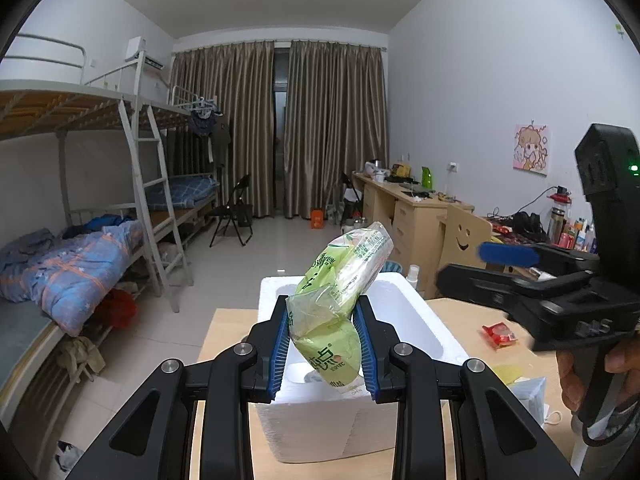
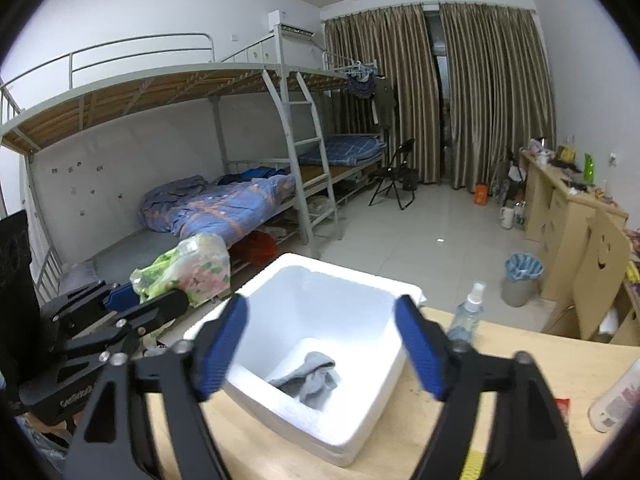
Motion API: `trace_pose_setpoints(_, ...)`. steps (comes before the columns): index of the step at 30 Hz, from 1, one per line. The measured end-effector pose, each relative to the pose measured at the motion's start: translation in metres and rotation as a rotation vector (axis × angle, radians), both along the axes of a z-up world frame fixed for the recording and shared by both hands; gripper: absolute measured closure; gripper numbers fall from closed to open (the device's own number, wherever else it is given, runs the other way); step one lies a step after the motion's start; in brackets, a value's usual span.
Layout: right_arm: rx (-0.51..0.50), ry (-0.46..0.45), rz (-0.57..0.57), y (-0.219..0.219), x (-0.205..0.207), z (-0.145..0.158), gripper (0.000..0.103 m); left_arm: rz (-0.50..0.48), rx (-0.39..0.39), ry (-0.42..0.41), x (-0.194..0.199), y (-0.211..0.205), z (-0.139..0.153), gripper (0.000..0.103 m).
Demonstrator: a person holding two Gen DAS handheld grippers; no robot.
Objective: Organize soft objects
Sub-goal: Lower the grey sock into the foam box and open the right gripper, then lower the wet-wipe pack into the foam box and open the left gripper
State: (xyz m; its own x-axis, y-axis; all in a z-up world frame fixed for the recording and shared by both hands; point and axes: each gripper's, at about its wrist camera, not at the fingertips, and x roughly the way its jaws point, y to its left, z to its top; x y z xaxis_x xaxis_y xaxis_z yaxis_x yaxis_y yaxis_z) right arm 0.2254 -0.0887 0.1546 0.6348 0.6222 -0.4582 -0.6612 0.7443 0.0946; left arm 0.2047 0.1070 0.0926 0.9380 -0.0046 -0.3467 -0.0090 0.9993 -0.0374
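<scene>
Left claw (image 1: pixel 324 344) grips a green tissue pack (image 1: pixel 340 296) between its blue pads, clamped on the lower half; the pack tilts up and to the right, held above the near edge of the white foam box (image 1: pixel 424 320). In the right wrist view the same claw (image 2: pixel 136 300) sits at far left, left of the box, with the crinkled pack (image 2: pixel 188 272) projecting from it. Foam box (image 2: pixel 360 420) stands open on the wooden bench (image 2: pixel 520 380). Grey cloth (image 2: pixel 312 380) lies crumpled on the box floor, near the front wall. Right claw (image 2: pixel 320 348) hangs over the box with jaws spread wide and nothing between them; pads touch no object. Spray bottle (image 2: pixel 468 312) stands upright on the bench just right of the box. Red packet (image 1: pixel 500 334) lies flat on the bench further right.
</scene>
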Motion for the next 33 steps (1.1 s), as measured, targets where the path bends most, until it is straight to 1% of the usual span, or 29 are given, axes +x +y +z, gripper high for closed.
trace_pose_setpoints(1,0.001,-0.007,-0.005,-0.002,-0.002,0.000,0.000,0.000,0.002,0.001,0.000,-0.001,-0.001,0.070)
trace_pose_setpoints(6,-0.019,-0.047,-0.038,-0.007,-0.006,0.001,0.000,-0.009,0.010,0.008,0.005,0.000,0.000,0.070)
trace_pose_setpoints(8,-0.019,-0.038,-0.029,-0.008,-0.006,0.001,0.000,-0.012,0.013,0.010,0.006,0.000,0.000,0.070)
trace_pose_setpoints(12,-0.036,-0.045,-0.047,-0.014,-0.009,-0.003,0.000,-0.015,0.014,0.012,0.008,0.001,0.000,0.070)
trace_pose_setpoints(15,-0.034,-0.031,-0.055,-0.019,-0.008,-0.003,0.000,-0.022,0.021,0.013,0.009,0.000,-0.001,0.070)
trace_pose_setpoints(22,-0.031,-0.031,-0.079,-0.027,-0.011,-0.006,0.000,-0.037,0.029,0.022,0.018,0.002,-0.004,0.070)
trace_pose_setpoints(28,-0.037,-0.047,-0.110,-0.041,-0.017,-0.008,0.000,-0.046,0.039,0.037,0.030,-0.001,-0.008,0.070)
trace_pose_setpoints(33,-0.038,-0.058,-0.122,-0.044,-0.017,-0.006,0.000,-0.037,0.027,0.047,0.039,0.001,-0.014,0.070)
